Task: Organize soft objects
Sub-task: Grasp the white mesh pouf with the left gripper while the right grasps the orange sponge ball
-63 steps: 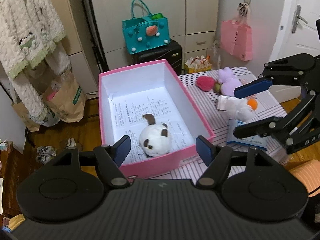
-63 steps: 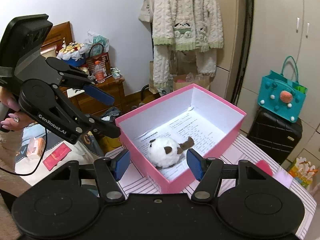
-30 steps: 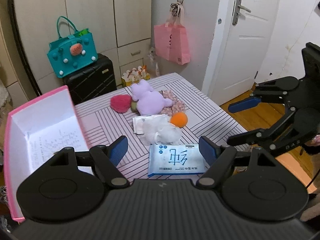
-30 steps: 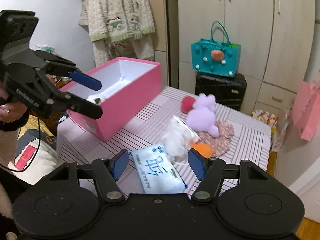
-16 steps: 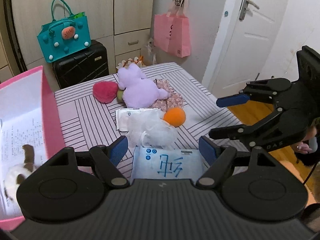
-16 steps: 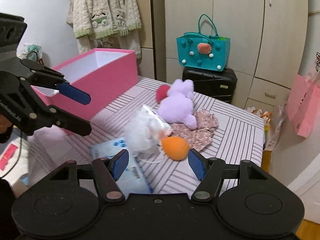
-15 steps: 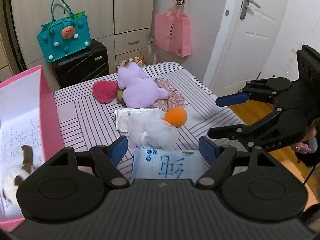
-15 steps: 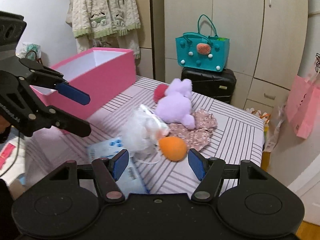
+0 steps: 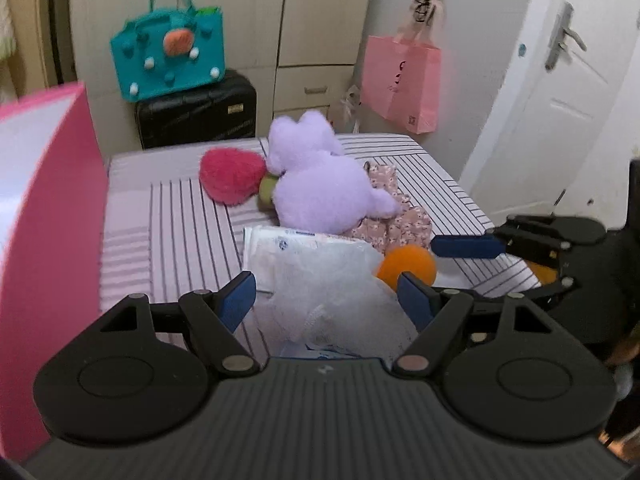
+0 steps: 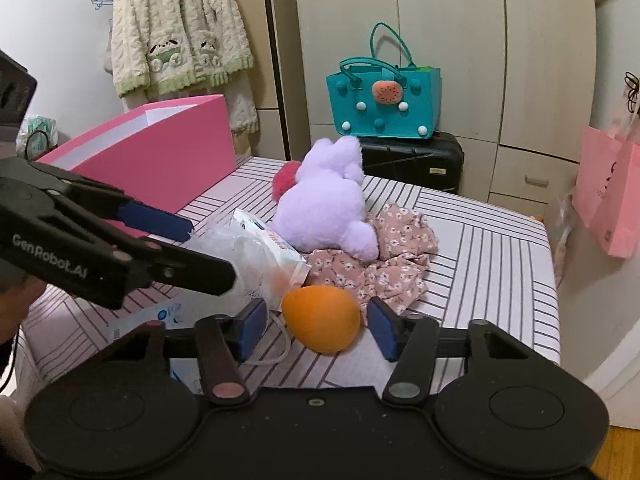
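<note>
pink box (image 10: 160,160) walls left, striped table (image 10: 500,248) right bare

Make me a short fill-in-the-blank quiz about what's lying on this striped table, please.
1. The orange ball sits between the jaws of the ____ gripper.
2. The purple plush bunny lies partly on a ____ cloth.
3. The open box is ____ outside.
4. The teal bag stands on a black ____.

Missing words: right; floral; pink; suitcase

Before my blue-padded tongs (image 10: 316,326): orange ball (image 10: 321,318); lilac plush (image 10: 326,210); floral cloth (image 10: 384,254); pink box (image 10: 160,160); striped surface (image 10: 488,248).
</note>
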### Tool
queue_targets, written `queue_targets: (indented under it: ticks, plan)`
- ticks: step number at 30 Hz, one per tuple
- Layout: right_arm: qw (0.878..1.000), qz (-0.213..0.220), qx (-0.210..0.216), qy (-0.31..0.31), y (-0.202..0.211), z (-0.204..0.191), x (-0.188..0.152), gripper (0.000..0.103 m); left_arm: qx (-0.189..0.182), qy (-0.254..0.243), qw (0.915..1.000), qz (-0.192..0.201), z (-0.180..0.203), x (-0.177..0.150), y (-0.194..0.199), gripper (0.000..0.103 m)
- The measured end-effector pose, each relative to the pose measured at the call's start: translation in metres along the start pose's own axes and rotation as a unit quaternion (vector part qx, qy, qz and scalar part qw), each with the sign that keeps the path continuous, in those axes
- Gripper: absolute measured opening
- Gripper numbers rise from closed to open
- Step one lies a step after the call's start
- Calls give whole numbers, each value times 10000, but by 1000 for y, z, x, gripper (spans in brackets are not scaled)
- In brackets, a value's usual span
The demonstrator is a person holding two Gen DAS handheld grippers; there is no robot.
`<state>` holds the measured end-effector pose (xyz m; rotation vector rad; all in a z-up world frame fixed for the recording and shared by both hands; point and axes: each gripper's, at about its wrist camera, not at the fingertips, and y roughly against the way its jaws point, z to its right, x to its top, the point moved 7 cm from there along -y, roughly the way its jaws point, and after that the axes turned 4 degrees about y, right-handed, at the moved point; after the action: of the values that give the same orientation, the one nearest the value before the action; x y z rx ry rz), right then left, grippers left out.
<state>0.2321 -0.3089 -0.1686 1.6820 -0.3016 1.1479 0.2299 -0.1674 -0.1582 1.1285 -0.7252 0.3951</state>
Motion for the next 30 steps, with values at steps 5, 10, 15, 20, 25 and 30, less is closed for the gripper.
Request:
queue_targets:
  ticks: [5, 10, 15, 20, 25, 30]
  plan:
    - [10000, -23, -77, -55, -11, 3, -5, 56, -105, 93, 9998, -130, 0, -14, -12, 77]
    - [9996, 93, -66, -275, -11, 5, -11, 49, -45, 68, 9999, 126, 3, -12, -13, 76]
    - [9990, 172, -82, -401, -8, 5, -15, 47, -37, -68, 9998, 201, 5, -14, -18, 77]
    - [9980, 206, -152, -585, -2, 7, -20, 47, -24, 71, 9998, 183, 1, -14, -22, 74]
    - [9976, 198, -196, -628, 1, 7, -24, 47, -68, 263, 9996, 78, -4, -18, -28, 63]
    - [9978, 202, -283, -571, 3, 3, -24, 47, 69, 57, 9997, 248, 0, -23, -26, 44]
